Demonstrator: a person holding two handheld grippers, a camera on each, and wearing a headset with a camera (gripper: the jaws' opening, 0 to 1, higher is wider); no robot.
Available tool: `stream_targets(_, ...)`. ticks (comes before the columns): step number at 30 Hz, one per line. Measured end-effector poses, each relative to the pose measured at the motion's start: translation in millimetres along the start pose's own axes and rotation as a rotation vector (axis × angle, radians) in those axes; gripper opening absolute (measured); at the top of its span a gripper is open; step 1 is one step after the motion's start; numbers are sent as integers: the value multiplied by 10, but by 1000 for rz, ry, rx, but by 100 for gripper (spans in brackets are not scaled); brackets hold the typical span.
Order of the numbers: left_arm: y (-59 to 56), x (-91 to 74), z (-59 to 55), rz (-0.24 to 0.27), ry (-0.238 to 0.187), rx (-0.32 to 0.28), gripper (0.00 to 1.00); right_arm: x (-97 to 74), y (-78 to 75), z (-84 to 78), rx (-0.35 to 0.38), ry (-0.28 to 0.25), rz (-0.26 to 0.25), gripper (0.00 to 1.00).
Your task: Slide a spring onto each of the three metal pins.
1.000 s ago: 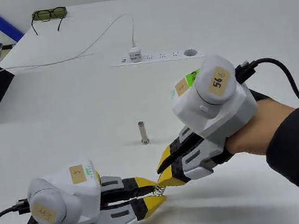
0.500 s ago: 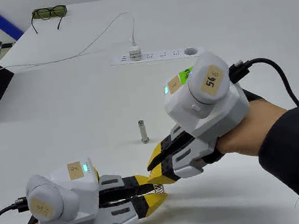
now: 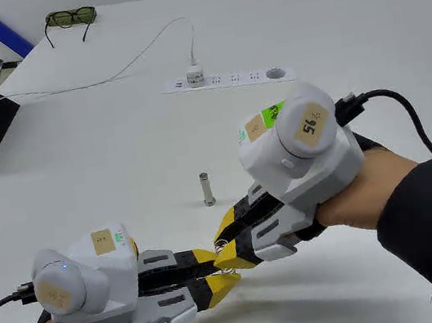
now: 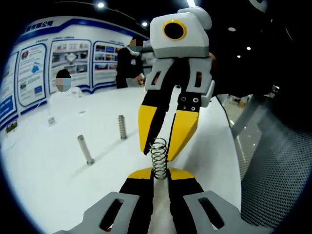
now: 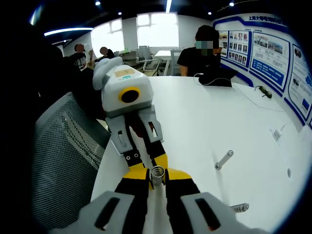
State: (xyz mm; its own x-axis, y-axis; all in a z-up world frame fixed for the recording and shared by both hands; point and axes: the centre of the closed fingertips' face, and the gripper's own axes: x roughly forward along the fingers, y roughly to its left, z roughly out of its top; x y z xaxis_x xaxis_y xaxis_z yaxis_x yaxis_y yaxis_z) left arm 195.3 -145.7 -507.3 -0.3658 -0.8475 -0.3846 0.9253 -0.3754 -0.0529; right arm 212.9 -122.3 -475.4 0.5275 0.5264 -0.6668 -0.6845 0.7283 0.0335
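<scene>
Before pin (image 3: 207,190): left tongs (image 4: 155,175) clamp spring (image 4: 158,156); right tongs (image 5: 157,178) astride it, grip unclear

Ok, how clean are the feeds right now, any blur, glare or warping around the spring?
Left gripper view: spring crisp at centre, but the fisheye bends the wall panels. Right gripper view: windows blown out, the spring a little soft up close. Head view: even light, no glare, soft shadows on the table.
</scene>
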Motion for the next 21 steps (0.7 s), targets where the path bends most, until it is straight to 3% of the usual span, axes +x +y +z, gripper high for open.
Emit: stream_targets(21, 31, -20, 44, 16, -18, 1, 11, -13, -23, 46, -7, -21, -14, 12)
